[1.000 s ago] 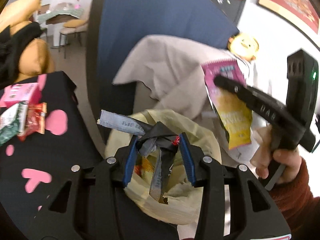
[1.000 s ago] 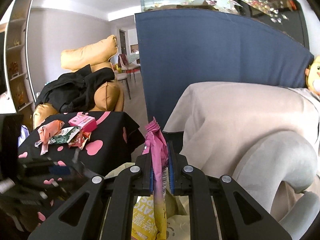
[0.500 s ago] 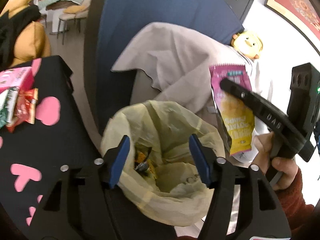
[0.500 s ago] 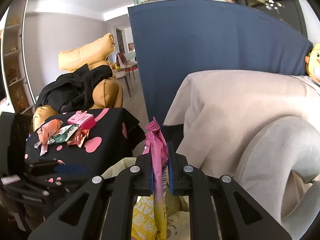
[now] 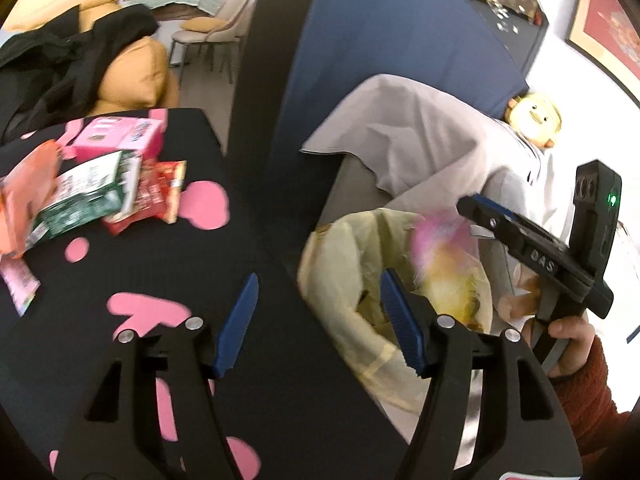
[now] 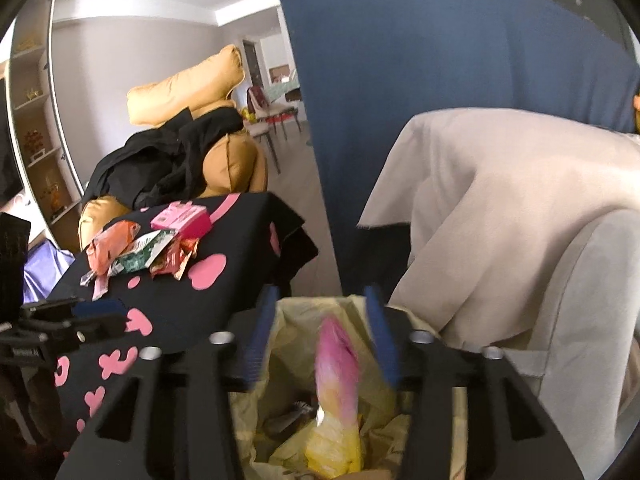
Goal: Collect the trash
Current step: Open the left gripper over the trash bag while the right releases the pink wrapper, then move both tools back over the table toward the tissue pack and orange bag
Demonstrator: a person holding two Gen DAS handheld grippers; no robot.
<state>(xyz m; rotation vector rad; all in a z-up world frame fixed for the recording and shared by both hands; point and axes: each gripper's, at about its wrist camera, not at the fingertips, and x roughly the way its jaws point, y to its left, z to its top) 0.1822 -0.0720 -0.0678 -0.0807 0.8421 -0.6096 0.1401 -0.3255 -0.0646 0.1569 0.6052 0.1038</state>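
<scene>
A yellow trash bag point(image 5: 348, 264) point(image 6: 376, 408) stands open beside the black table point(image 5: 256, 360) with pink hearts. A pink and yellow snack packet point(image 6: 336, 392) falls, blurred, into the bag; it also shows in the left wrist view point(image 5: 444, 256). My right gripper point(image 6: 320, 312) is open and empty above the bag, and shows at the right of the left wrist view point(image 5: 472, 212). My left gripper point(image 5: 316, 316) is open and empty over the table's edge next to the bag. Several wrappers point(image 5: 104, 192) point(image 6: 140, 252) and a pink box point(image 5: 120, 136) point(image 6: 180, 218) lie on the table.
A grey armchair draped with a beige cloth point(image 6: 500, 208) stands right behind the bag. A blue panel point(image 6: 420, 80) rises behind it. An orange beanbag with black clothes point(image 6: 180, 152) sits beyond the table.
My right gripper opened and let go of the pink and yellow packet, which drops into the bag. My left gripper, empty after dropping its wrappers, swung left over the table.
</scene>
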